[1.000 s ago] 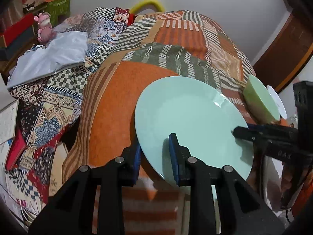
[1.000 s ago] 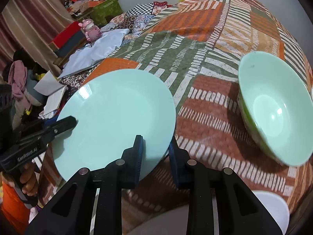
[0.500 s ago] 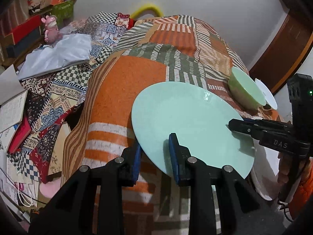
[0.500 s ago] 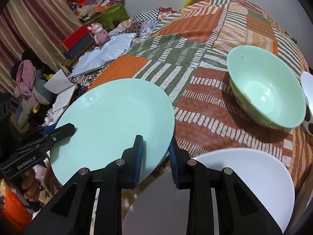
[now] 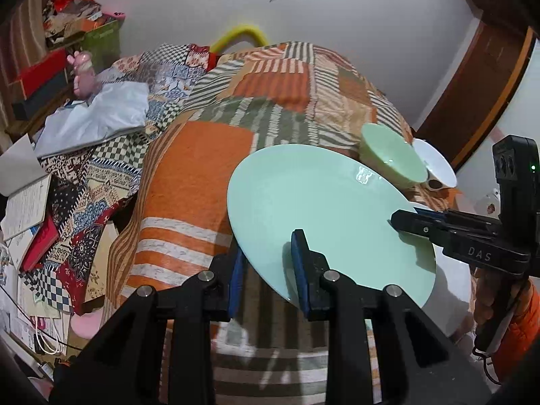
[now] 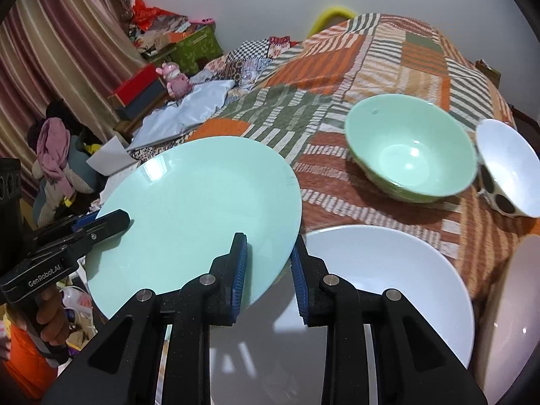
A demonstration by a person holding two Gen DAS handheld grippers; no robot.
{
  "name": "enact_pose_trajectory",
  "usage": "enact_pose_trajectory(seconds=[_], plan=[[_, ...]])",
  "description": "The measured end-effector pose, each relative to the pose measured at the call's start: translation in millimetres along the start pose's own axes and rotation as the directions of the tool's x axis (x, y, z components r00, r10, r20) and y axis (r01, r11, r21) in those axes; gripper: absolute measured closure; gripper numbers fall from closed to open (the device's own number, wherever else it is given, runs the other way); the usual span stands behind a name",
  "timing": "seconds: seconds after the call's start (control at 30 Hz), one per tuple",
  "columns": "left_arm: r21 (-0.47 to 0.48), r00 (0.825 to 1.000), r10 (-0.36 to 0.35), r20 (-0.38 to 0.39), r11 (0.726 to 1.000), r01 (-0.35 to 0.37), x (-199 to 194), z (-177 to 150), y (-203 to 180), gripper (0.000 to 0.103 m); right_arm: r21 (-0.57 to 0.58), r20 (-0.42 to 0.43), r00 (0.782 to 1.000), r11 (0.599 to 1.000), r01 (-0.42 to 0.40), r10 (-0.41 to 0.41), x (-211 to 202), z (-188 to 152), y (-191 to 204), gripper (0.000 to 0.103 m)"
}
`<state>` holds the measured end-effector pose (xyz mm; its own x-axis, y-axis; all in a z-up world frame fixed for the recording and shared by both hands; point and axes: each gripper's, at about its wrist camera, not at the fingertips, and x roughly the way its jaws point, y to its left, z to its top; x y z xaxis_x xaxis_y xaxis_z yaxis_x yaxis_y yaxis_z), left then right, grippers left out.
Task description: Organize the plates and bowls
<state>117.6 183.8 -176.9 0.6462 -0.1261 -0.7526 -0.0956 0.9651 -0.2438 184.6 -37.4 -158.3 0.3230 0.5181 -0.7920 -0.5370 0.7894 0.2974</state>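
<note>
A patchwork bedspread (image 6: pixel 388 47) in orange, green and white stripes covers the bed and carries all the dishes. Above its near edge hangs the mint-green plate (image 6: pixel 202 209), tilted and clear of the cloth, pinched from two sides. The left gripper (image 5: pixel 266 263) bites the plate's rim at seven o'clock in its own view, one blue pad on top and one beneath. The right gripper (image 6: pixel 268 270) is clamped on the opposite rim, at five o'clock of the plate in its view. Under the plate's right edge a white plate (image 6: pixel 388 290) lies flat on the bedspread. At one o'clock from it sits the green bowl (image 6: pixel 410 148), upright, and just beside that, at three o'clock, a white bowl (image 6: pixel 509 165) with dark spots outside.
</note>
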Motion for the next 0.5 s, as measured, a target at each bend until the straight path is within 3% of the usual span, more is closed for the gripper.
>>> enact_pose_trajectory(seconds=[0.5], plan=[[0.070,0.999,-0.040,0.031,0.997,0.038,-18,-4,-62,0.076,0.033,0.081,0.996,0.999,0.029,-0.031,-53,-22,-31,0.078]])
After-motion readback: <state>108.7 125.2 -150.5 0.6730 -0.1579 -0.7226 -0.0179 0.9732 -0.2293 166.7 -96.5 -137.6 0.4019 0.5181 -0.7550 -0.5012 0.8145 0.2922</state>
